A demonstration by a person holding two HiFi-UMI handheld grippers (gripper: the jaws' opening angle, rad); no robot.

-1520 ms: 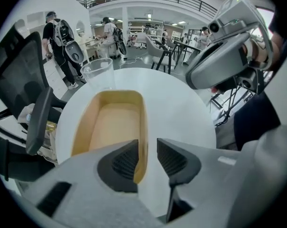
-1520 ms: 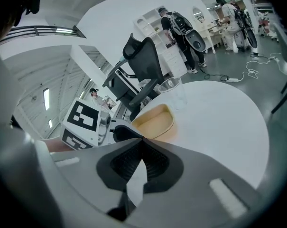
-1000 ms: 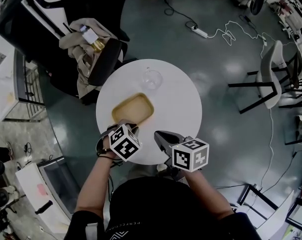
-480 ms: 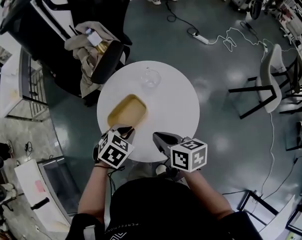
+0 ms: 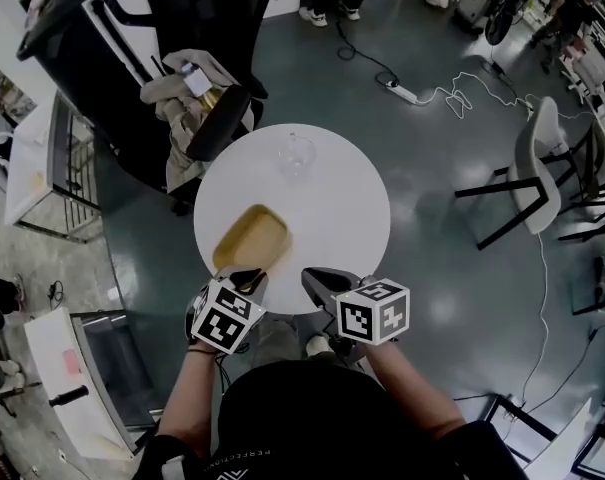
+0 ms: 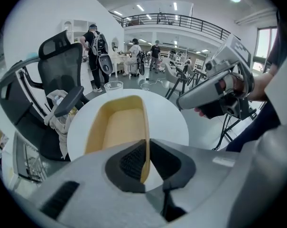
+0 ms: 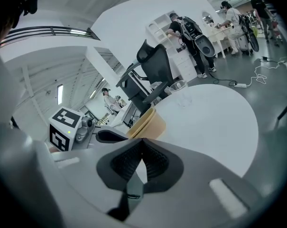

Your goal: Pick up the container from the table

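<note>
A shallow tan rectangular container [image 5: 250,240] hangs tilted above the near left part of the round white table [image 5: 332,208]. My left gripper [image 5: 246,276] is shut on the rim of its near end. In the left gripper view the container's thin wall [image 6: 144,156] stands pinched between the two black pads, and its inside [image 6: 117,127] looks empty. My right gripper [image 5: 314,276] hovers over the table's near edge to the right of the container, jaws together with nothing in them. In the right gripper view the container [image 7: 147,122] shows to the left beyond the shut pads.
A clear glass cup [image 5: 298,154] stands at the table's far side. A black office chair [image 5: 172,38] with a beige cloth and a bottle on its armrest is behind the table on the left. More chairs [image 5: 537,173] and cables [image 5: 432,73] are on the floor to the right.
The left gripper has lifted the container off the table and drawn it toward the near left edge, tilting it. The right gripper has moved back slightly toward the table's near edge.
</note>
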